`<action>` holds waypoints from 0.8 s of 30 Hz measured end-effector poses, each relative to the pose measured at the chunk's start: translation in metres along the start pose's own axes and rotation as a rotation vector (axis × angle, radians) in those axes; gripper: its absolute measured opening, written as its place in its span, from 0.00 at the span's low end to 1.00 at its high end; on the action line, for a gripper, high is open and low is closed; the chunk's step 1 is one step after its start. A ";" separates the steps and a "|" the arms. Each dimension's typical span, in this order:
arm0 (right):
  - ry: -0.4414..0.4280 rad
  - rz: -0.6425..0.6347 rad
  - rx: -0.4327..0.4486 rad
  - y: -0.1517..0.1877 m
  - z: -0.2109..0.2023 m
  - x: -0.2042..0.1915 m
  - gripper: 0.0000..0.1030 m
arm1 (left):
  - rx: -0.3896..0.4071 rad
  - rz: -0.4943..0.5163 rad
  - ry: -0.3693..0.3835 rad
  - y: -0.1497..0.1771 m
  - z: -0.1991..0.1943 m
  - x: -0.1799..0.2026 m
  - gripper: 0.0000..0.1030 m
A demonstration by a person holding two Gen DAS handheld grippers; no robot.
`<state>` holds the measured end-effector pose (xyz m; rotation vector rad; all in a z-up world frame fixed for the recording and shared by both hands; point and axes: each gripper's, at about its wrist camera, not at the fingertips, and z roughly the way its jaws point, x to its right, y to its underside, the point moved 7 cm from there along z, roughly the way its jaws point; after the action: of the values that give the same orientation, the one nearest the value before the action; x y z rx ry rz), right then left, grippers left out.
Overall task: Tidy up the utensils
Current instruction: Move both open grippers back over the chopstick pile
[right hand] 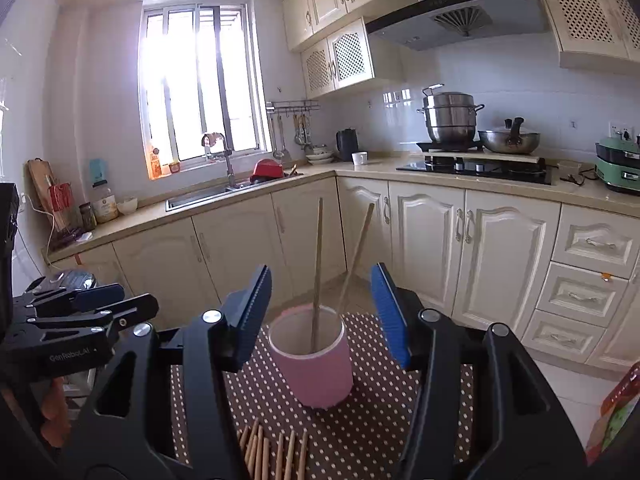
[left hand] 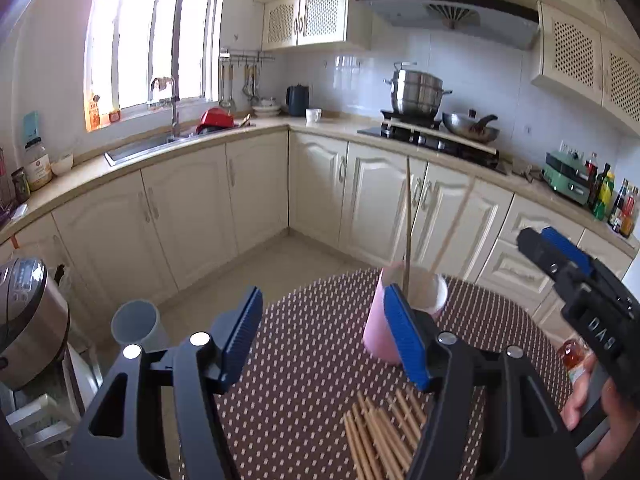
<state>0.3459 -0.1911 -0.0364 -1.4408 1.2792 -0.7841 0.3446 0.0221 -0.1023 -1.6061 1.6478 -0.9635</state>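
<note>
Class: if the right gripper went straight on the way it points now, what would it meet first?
Probably the pink cup, which stands on the dotted mat right ahead between the open right gripper fingers, two chopsticks standing in it; depth is uncertain.

The loose chopsticks on the surface run off the bottom edge and under the left hand-held gripper. That gripper's finger covers part of the pink cup. The small bottle is half hidden by the right hand.
</note>
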 end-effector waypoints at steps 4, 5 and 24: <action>0.002 0.022 -0.071 0.025 -0.004 0.008 0.50 | -0.080 0.015 0.007 0.030 0.004 -0.004 0.61; 0.002 0.024 -0.099 0.034 -0.004 0.009 0.50 | -0.105 0.022 0.006 0.038 0.007 -0.004 0.61; -0.079 -0.032 -0.537 0.166 0.005 -0.011 0.50 | -0.461 0.126 0.005 0.186 0.044 0.009 0.61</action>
<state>0.2974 -0.1668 -0.1937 -1.8980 1.4748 -0.4081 0.2821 0.0079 -0.2823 -1.7574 2.0537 -0.5468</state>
